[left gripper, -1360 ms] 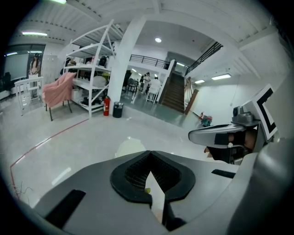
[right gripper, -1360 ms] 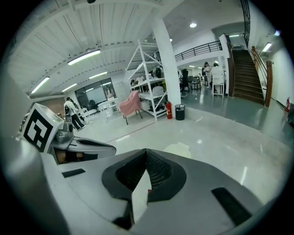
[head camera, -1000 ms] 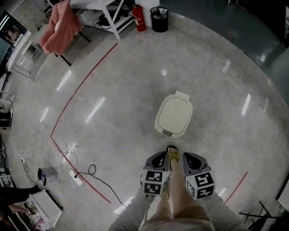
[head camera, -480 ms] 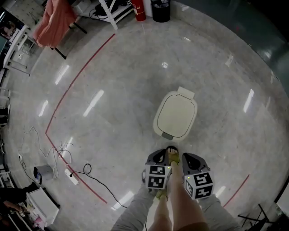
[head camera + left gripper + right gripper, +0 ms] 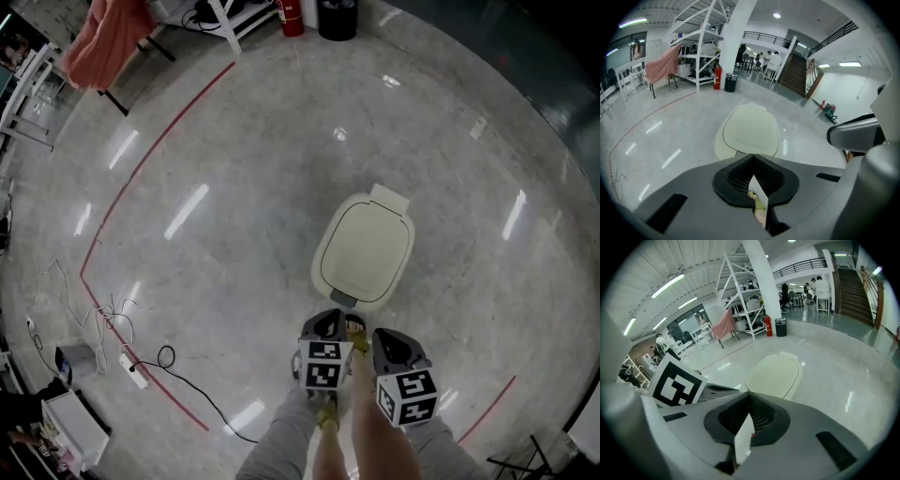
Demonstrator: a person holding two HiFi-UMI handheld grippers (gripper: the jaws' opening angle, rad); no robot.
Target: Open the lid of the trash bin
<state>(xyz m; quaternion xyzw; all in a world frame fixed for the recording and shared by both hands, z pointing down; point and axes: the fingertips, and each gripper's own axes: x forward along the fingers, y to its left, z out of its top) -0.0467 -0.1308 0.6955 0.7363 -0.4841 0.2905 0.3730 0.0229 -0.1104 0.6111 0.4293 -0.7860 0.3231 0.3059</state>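
Grey floor (image 5: 234, 169) held a cream trash bin (image 5: 322, 274), lid (image 5: 366, 246) down, at twelve o'clock just beyond the left gripper (image 5: 329, 321) and right gripper (image 5: 385, 337), both closed, empty. A foot (image 5: 356, 331) stood between them; cables (image 5: 111, 323) lay at nine o'clock.

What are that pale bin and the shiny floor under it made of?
The trash bin looks like moulded plastic, cream with a smooth satin finish: rounded edges and a soft, even sheen. The floor looks like polished concrete or terrazzo, though that's a guess: grey, mottled, and glossy enough to mirror ceiling lights as bright streaks.
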